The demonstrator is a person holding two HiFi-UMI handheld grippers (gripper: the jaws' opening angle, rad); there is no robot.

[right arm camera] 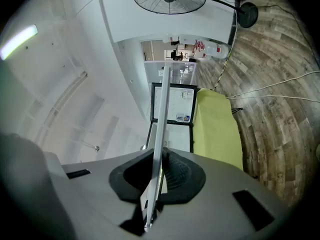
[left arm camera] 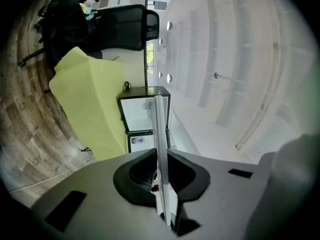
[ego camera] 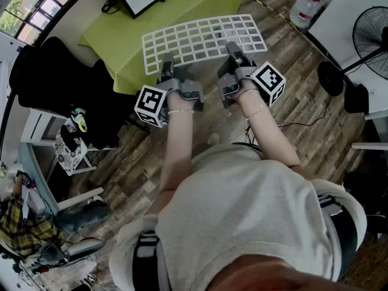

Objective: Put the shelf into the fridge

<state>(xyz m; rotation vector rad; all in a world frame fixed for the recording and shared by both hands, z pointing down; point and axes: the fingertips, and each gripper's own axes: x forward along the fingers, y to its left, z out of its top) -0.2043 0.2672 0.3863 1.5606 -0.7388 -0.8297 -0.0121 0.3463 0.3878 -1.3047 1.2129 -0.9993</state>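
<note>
The shelf [ego camera: 203,41] is a white wire grid held flat in the air over a green-covered table [ego camera: 112,38]. My left gripper [ego camera: 165,65] is shut on its near edge at the left, and my right gripper [ego camera: 233,53] is shut on the near edge at the right. Each gripper view shows the shelf edge-on: in the left gripper view the shelf [left arm camera: 160,129] is a thin white bar clamped in my left gripper [left arm camera: 161,184], and in the right gripper view the shelf [right arm camera: 161,119] sits in my right gripper [right arm camera: 155,184]. The fridge [left arm camera: 142,119] [right arm camera: 172,104], white with a black frame, stands straight ahead beyond the table.
A standing fan [ego camera: 371,41] with a black base and a cable on the wood floor are at the right. Large water bottles [ego camera: 306,5] stand at the back right. A black chair [ego camera: 48,83] and a small cluttered stool [ego camera: 73,144] are at the left.
</note>
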